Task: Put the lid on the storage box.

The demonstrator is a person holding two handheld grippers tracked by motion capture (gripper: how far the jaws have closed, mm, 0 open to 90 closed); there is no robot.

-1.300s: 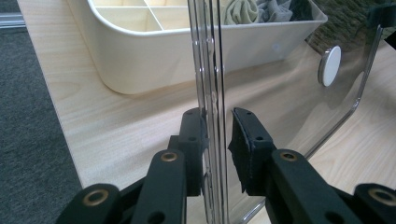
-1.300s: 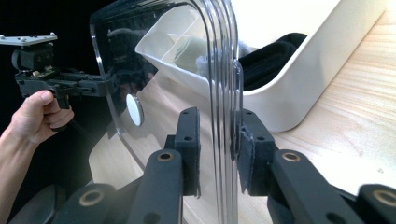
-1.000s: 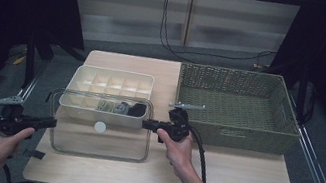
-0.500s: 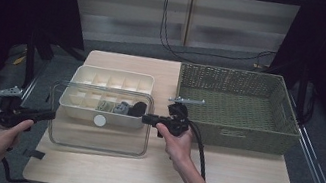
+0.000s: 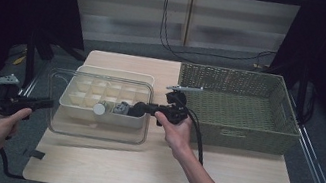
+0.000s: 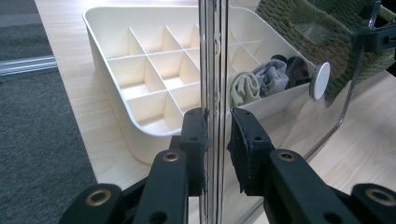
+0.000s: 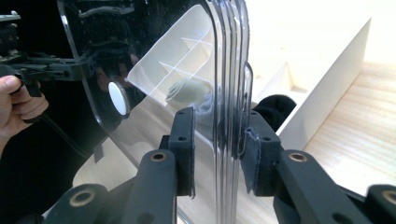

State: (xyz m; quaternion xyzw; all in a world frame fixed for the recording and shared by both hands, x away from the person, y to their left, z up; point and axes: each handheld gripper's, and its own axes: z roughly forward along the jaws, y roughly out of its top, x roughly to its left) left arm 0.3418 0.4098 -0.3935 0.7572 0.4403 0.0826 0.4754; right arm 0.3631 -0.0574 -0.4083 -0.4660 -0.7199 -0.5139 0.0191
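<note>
A clear plastic lid (image 5: 93,129) with a white knob (image 5: 99,108) hangs tilted over the front of a cream divided box (image 5: 118,74). My left gripper (image 5: 47,103) is shut on the lid's left edge and my right gripper (image 5: 140,108) on its right edge. In the left gripper view the jaws (image 6: 217,126) pinch the lid's rim (image 6: 212,56), with the knob (image 6: 320,80) beyond. The right gripper view has its jaws (image 7: 217,135) clamped on the stepped rim of the lid (image 7: 154,60). Rolled socks (image 6: 261,79) fill the box's front compartments.
A green woven basket (image 5: 245,134) stands on the right of the wooden table (image 5: 162,172), close to my right hand. The box's other compartments (image 6: 154,74) hold nothing. Dark floor lies past the table's left edge, under my left hand.
Both hands have risen a little and carried the lid up with them. It now hangs higher over the box's front than before.
</note>
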